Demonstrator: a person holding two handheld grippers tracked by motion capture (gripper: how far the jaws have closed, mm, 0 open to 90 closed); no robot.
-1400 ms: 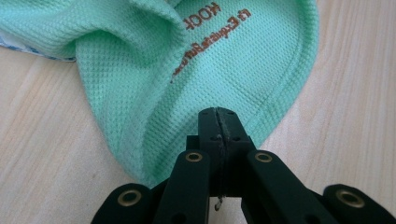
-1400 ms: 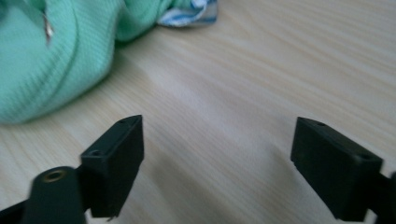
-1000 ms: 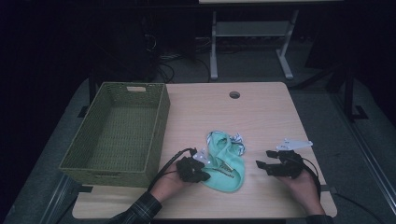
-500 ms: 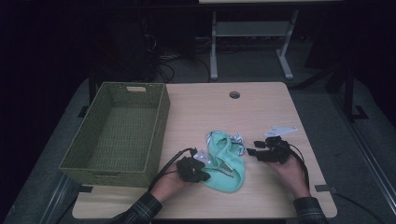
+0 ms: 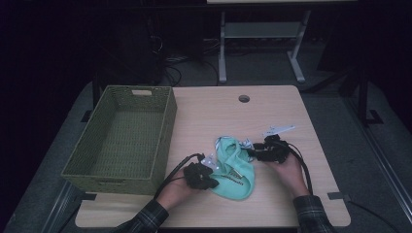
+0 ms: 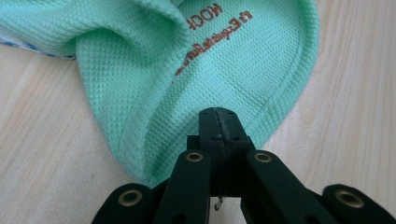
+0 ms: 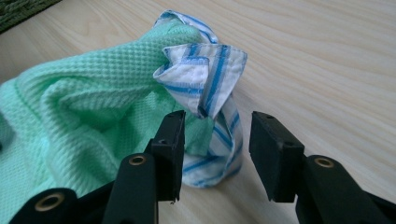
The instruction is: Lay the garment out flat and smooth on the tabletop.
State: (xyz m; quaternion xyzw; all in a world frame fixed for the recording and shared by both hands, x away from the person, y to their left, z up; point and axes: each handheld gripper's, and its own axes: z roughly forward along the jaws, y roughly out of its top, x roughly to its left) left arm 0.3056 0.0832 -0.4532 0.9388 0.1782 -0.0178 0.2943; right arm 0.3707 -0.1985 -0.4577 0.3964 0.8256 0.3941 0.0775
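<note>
Both forearms wear dark plaid sleeves with thin pale lines. The left gripper [image 5: 210, 175] and the right gripper [image 5: 253, 150] are matt black, each with 2 flat-faced jaws on hinged links set with brass-coloured rivets. Small screws sit beside the pads. A black cable trails from each body. The right one carries a pale grey three-cornered plate on top.

The mint-green waffle-knit cloth garment [image 6: 154, 70] looks matt and bumpy, its blue-striped white woven trim [image 7: 205, 70] smoother; the pale wood-grain table [image 7: 317, 60] shows a soft sheen; the olive woven basket [image 5: 121, 141] looks rough.
</note>
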